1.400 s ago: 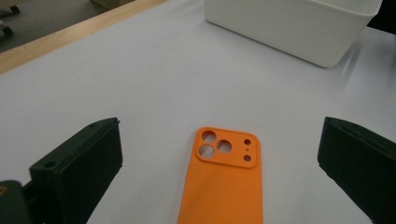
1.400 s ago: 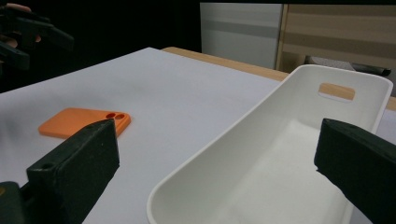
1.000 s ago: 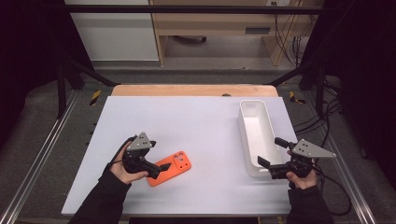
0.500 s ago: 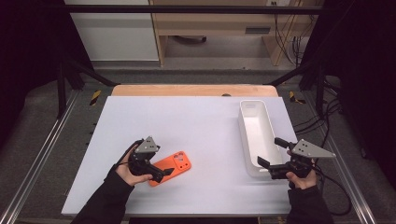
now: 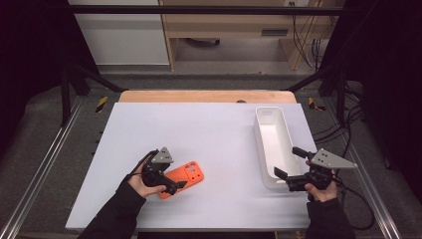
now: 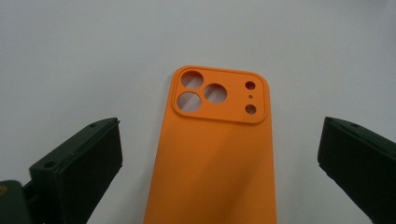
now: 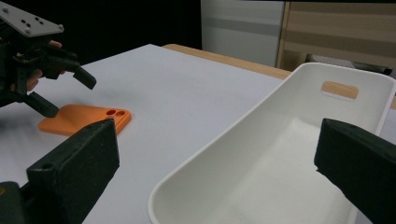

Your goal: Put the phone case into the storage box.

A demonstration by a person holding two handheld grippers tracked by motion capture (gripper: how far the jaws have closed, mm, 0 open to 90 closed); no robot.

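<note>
Two jaws of the left gripper [image 6: 219, 177] stand wide apart, one at either side of the orange phone case [image 6: 215, 154], with bare table showing between each pad and the case edge (no contact can be made out). In the left gripper view the case lies face down, its long axis running from 6 o'clock to 12 o'clock, straight along the line of the jaws, and its camera cut-outs sit at the far, 12 o'clock end; the near end passes out of the picture at the bottom, so how deep the case reaches between the jaws cannot be told. A closing of the jaws would, by this reading, meet the two long edges across the short width. In the high view the left gripper [image 5: 171, 185] lies over the lower-left end of the phone case [image 5: 189, 175], which points toward 2 o'clock across the white table [image 5: 199, 129]. Outward again, the right gripper [image 5: 287, 180], likewise open and empty, sits at the near end of the white tray [image 5: 273, 142], well apart from the case; the left hand is plainly the nearer. The tray lies at roughly 3 o'clock from the case.
</note>
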